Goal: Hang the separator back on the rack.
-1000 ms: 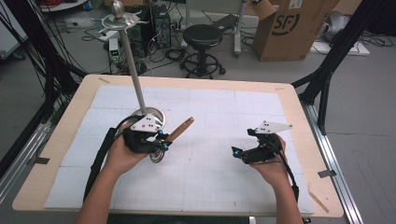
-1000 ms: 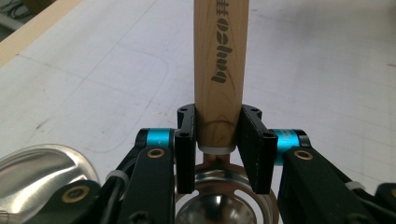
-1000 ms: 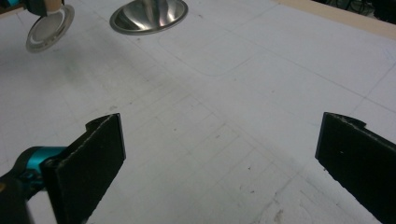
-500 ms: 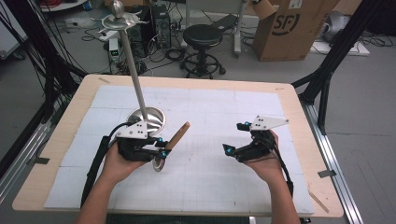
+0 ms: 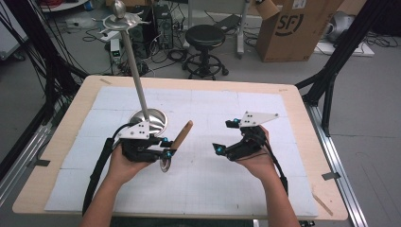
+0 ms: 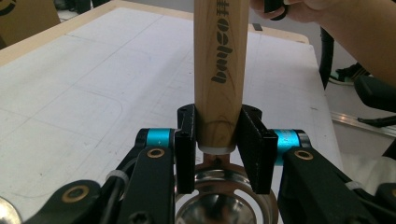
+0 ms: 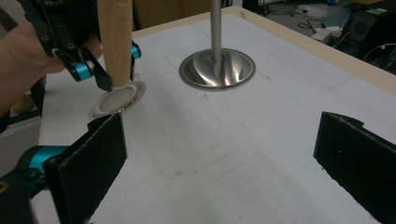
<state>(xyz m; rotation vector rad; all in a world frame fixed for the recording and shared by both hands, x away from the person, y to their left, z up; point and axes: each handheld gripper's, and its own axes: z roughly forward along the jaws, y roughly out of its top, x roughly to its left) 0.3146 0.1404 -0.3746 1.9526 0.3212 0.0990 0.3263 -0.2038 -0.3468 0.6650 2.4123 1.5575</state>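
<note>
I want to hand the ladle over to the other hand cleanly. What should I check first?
1. Left tool shut on ladle handle: ok, jaws press both sides near the bowl end.
2. Right tool open: ok, jaws stand wide apart.
3. Free handle length for a second grip: ok, the upper part is bare.
4. Ladle bowl off the table: cannot tell.
5. Stand out of the way: ok, it is behind the ladle.

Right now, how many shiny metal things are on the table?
2. A tall metal stand rises from its round base on the table's left half. A small strainer with a wooden handle sits in the left gripper, just in front of that stand.
</note>
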